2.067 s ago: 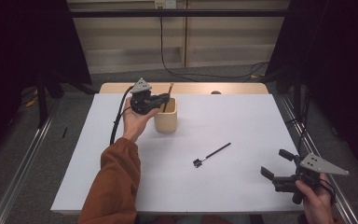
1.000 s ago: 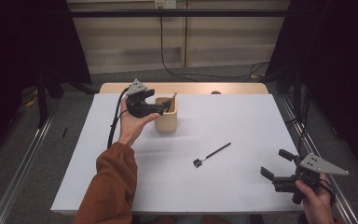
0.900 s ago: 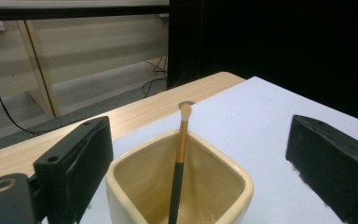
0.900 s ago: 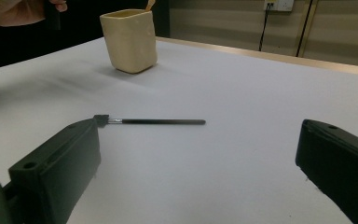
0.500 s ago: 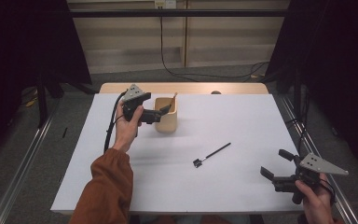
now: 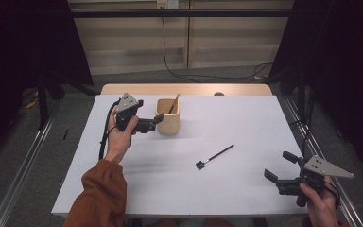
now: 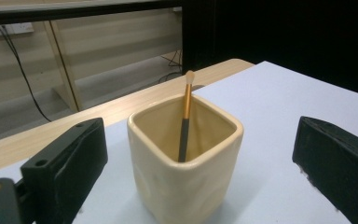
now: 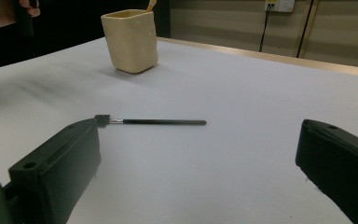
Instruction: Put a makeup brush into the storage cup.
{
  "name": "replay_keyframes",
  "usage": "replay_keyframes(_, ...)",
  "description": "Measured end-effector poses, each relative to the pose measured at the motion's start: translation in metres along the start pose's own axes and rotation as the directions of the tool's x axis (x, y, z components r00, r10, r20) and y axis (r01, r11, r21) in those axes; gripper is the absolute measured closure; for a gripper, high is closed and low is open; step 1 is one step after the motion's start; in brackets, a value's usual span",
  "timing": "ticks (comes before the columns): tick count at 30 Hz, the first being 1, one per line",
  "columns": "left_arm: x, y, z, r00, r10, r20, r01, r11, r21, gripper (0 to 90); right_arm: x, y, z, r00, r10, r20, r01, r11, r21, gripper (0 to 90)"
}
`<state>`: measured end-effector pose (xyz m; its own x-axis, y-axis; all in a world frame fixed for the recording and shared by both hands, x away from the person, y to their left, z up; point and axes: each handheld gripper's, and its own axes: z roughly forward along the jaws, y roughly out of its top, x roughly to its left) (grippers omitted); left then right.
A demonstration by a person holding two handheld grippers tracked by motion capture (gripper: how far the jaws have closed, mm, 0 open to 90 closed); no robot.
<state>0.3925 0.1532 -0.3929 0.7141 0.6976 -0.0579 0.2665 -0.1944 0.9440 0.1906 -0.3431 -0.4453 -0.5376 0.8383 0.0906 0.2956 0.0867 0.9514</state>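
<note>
A cream square cup [image 6: 168, 117] stands at the back middle of the white table [image 6: 246, 118], with a gold-handled brush [image 6: 173, 104] leaning inside it. My left gripper [image 6: 157, 120] is open just left of the cup, its tips close to the cup's wall. In the left gripper view the cup [image 7: 185, 161] and its brush [image 7: 185, 119] sit ahead between the wide-apart jaws. A thin black brush [image 6: 214, 157] lies flat on the table's middle. My right gripper [image 6: 279, 166] is open near the front right corner, and the black brush [image 8: 156, 122] lies ahead of its jaws.
A bare wooden strip [image 6: 189, 89] runs along the table's back edge. Metal rails [image 6: 23, 179] flank the table on the floor. In the right gripper view the cup [image 8: 130, 41] stands far back left, next to the other hand [image 8: 25, 8].
My left gripper has drawn back to the left from over the cup, and the gold-handled brush stays in the cup. The right gripper and the black brush have not moved.
</note>
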Motion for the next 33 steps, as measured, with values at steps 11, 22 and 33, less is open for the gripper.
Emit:
replay_keyframes(11, -0.009, -0.01, -0.021, 0.9993, -0.036, 0.01, 0.036, 0.9992, -0.018, 2.6, 0.0, 0.0, 0.0, 1.0, 0.0, 0.0, 0.0, 1.0, 0.0, 0.0)
replay_keyframes(22, -0.02, -0.02, -0.049, 0.9998, -0.017, -0.004, 0.017, 0.9991, -0.039, 2.8, 0.0, 0.0, 0.001, 1.0, 0.004, -0.004, -0.004, 1.0, 0.004, 0.0)
replay_keyframes(33, -0.029, -0.04, -0.063, 0.9988, -0.04, -0.026, 0.04, 0.9988, -0.029, 2.0, 0.001, 0.0, 0.003, 0.9999, -0.004, -0.011, 0.004, 1.0, 0.01, 0.0)
